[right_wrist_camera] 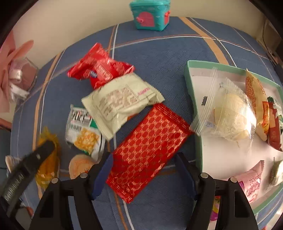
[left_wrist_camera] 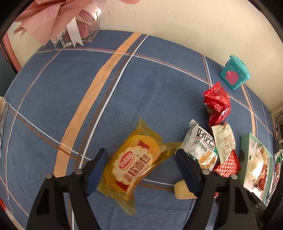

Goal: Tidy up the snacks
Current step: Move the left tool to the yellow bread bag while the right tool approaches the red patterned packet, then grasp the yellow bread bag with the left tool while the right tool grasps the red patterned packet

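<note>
Here I am holding my left gripper (left_wrist_camera: 141, 169) down over a yellow snack packet (left_wrist_camera: 134, 162) that is lying on the blue plaid cloth (left_wrist_camera: 70, 88). One blue pad (left_wrist_camera: 96, 172) is touching the packet's side, while the other is standing just clear of its crimped end, so the jaws are spread around it and not yet pinching. Meanwhile I am pointing my right gripper (right_wrist_camera: 144, 175) at a red patterned packet (right_wrist_camera: 148, 148), which is lying slantwise between its spread pads; whether the pads are pressing on it I cannot tell. Just beyond it a pale green packet (right_wrist_camera: 120, 102) is overlapping a white corn-snack packet (right_wrist_camera: 83, 131) and a crumpled red packet (right_wrist_camera: 99, 69). Beside these, a green-rimmed tray (right_wrist_camera: 190, 85) is holding a clear zip bag (right_wrist_camera: 228, 113) and several other wrapped snacks. A teal box (right_wrist_camera: 150, 14) is standing at the cloth's far edge.
</note>
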Demonstrator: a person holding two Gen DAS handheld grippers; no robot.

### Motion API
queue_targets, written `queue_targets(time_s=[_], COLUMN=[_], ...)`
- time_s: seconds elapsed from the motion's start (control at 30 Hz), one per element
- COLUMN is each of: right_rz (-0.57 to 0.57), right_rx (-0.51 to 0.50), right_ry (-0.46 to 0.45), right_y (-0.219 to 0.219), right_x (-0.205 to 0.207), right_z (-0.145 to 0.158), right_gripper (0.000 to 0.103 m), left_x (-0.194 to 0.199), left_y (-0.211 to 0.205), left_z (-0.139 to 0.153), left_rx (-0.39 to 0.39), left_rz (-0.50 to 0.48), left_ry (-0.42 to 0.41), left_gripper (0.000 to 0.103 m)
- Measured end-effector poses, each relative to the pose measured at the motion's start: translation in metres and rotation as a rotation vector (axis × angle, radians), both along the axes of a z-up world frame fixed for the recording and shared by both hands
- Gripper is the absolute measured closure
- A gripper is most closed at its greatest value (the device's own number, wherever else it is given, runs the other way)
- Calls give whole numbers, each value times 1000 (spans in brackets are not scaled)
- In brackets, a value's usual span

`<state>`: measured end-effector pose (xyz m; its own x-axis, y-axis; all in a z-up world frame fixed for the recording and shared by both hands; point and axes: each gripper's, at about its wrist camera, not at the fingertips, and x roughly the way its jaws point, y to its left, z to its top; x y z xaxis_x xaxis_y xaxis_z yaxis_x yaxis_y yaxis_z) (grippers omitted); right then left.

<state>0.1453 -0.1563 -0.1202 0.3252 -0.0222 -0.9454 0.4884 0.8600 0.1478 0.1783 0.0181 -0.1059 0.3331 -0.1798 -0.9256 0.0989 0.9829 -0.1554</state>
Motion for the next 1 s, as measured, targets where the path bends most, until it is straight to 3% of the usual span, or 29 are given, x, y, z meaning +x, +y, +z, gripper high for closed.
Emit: queue_targets(time_s=[0.27,0.47,0.57,0.7,1.0], right_rz=[-30,25,43,63,112], right_rx=[-53,-150,-157,-156,-152], right_ry=[-20,7,8,10,9], right_y=[-3,10,11,13,19], right_x=[15,35,38,31,-12], right_z=[-2,-6,-7,-7,-8], right_gripper=[25,20,20,24,46], left_x=[0,1,0,-1,-17], left_y=[-2,-5,-5,-2,-4], left_z=[-12,-20,-20,-20,-19], left_rx=[22,33,37,33,45], left_rz=[0,4,9,15,7], left_ry=[68,96,98,103,110], left_gripper=[30,30,35,43,57])
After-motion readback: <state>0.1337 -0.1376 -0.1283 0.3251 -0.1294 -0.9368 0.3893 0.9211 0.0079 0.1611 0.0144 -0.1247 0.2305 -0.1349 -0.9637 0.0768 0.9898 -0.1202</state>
